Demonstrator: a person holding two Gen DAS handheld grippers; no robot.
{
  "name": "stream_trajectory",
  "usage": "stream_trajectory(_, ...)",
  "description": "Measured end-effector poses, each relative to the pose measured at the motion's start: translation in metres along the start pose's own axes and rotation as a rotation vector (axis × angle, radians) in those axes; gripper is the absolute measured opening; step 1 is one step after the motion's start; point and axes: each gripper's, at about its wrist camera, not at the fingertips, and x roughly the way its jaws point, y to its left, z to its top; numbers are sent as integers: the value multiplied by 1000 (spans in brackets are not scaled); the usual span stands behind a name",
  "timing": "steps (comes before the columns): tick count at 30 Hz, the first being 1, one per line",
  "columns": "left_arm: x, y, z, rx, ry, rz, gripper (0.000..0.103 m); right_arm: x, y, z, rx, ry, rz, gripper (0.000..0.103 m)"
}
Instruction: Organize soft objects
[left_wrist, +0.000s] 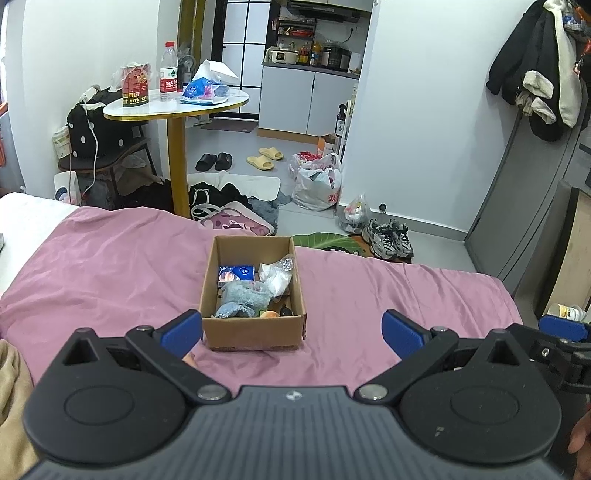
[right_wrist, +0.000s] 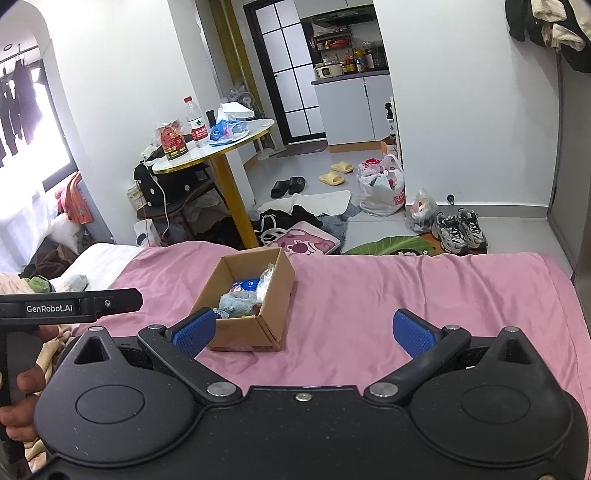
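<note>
An open brown cardboard box (left_wrist: 253, 295) sits on the pink bedsheet (left_wrist: 110, 273) of the bed, straight ahead of both cameras. Inside it lie the soft things of the task: a crumpled grey-blue cloth (left_wrist: 242, 301), a blue packet of tissues (left_wrist: 236, 275) against the far-left corner, and a crinkled clear plastic bag with something white in it (left_wrist: 275, 275) on the right side. Something small and orange (left_wrist: 269, 314) and a dark item beside it sit at the near wall; what they are cannot be told.

The left tongs (left_wrist: 291, 330) are spread wide and carry nothing, held just short of the box's near wall, the left blue pad close to the box's near-left corner. The right tongs (right_wrist: 303, 332) are likewise wide and empty, with the box ahead and to their left. In the right wrist view the left device shows at the left edge, gripped by a hand (right_wrist: 22, 391).

No loose soft object shows on the pink sheet around the box, so the gathering step looks done or close to it. By my reading, the next move calls for either looking along the bed for leftovers, such as the pale fabrics at the left edge (right_wrist: 70, 282), or closing in on the box from both sides to shift it. Lifting it would need one pad outside each short wall, kept level so the light contents stay put.
</note>
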Motion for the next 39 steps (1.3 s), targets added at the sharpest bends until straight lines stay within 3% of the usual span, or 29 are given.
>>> stream_trajectory(39,-6,12,0,-2,-3,18,103,3,5,0,-5,16,-10,103)
